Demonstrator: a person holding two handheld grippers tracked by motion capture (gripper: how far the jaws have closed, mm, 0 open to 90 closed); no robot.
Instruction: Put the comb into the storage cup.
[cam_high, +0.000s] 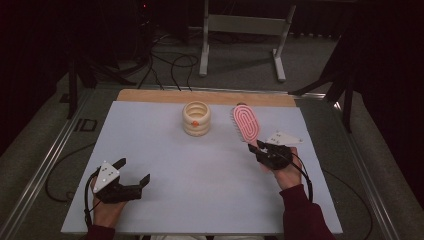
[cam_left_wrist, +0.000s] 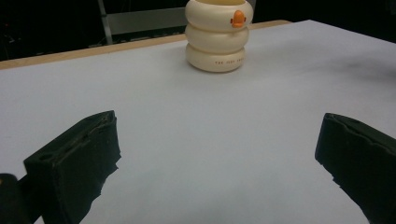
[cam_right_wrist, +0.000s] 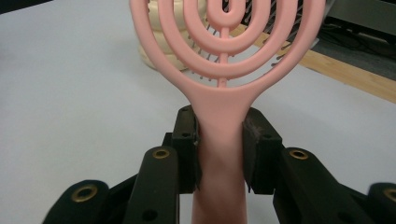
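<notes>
Right claw (cam_right_wrist: 219, 140): clenched on the handle of the pink hairbrush (cam_high: 246, 123), one pad on each side of the narrow neck just below the head.
Hairbrush position: held over the far right part of the desk (cam_high: 165, 150), head pointing away from the person, just right of the cream holder (cam_high: 196, 118); from the high view I cannot tell whether the head rests on the desk or hangs above it.
Left claw (cam_left_wrist: 217, 154): released, jaws wide apart with nothing between them, low over the near left part of the desk and well apart from the brush.
Likely step: carrying the brush toward the holder, judging by how near its head is.
Risk, pivot: the grip sits on a slim, smooth handle while the broad head is far out in front, so the brush could swing in the pads if tilted quickly.
Risk, tipping: the holder is a light-looking stack of rings with an open top; a sideways knock from the brush head could shove or topple it.
Risk, snagging: the bristles and looped ribs could catch on the holder's rim.
Surroundings: a wooden strip along the far edge, then cables (cam_high: 170, 65) and a metal frame (cam_high: 240, 30) on the floor beyond.
In the way: nothing lies between brush and holder.
</notes>
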